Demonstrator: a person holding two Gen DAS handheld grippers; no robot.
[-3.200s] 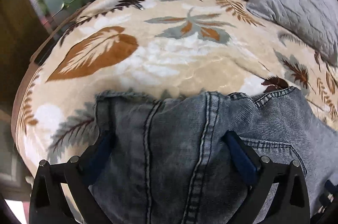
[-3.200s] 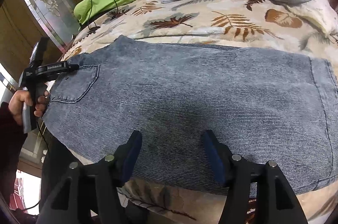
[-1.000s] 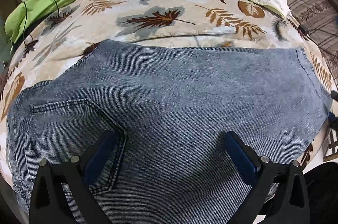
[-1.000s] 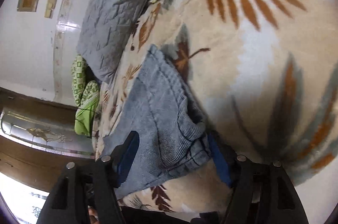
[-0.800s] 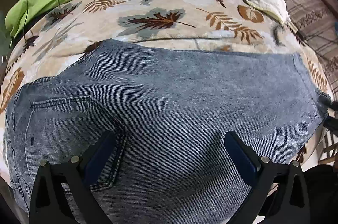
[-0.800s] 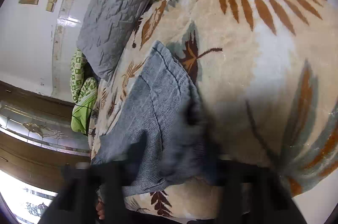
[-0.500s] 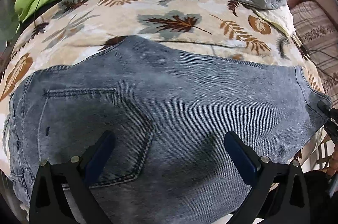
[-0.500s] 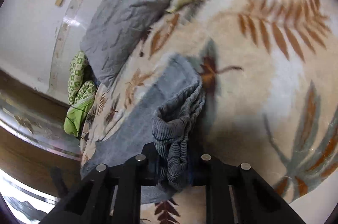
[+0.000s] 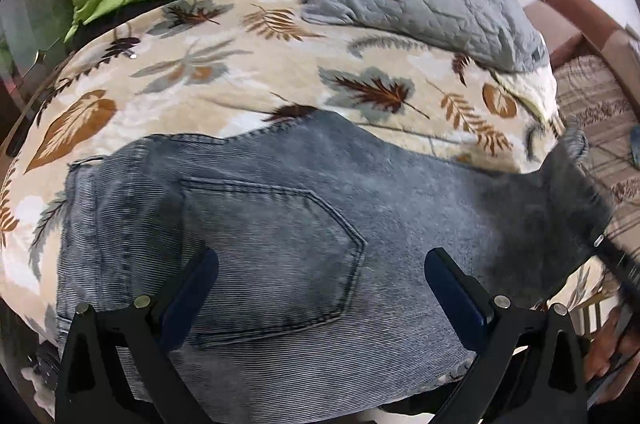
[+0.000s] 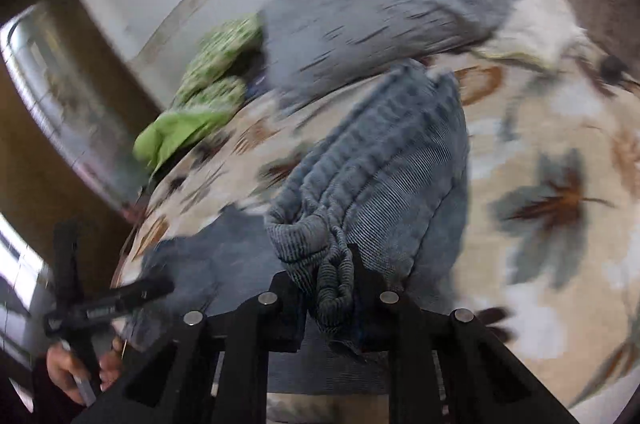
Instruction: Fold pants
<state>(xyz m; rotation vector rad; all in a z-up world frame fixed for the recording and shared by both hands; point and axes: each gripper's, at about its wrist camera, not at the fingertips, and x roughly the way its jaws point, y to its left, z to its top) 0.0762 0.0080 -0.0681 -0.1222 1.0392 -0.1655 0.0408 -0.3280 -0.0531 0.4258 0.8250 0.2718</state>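
Pinching a bunched hem of the jeans (image 10: pixel 372 192) tight in my right gripper (image 10: pixel 332 288); left gripper (image 9: pixel 320 288) spread wide above the back pocket (image 9: pixel 276 256).

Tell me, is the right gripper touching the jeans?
Touching. The right wrist view shows the right gripper shut on a bunched end of the jeans, fabric squeezed between its fingers.

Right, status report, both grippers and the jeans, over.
Left gripper open above the jeans. Right gripper shut on bunched hem, lifted off the blanket. Nothing in the way.
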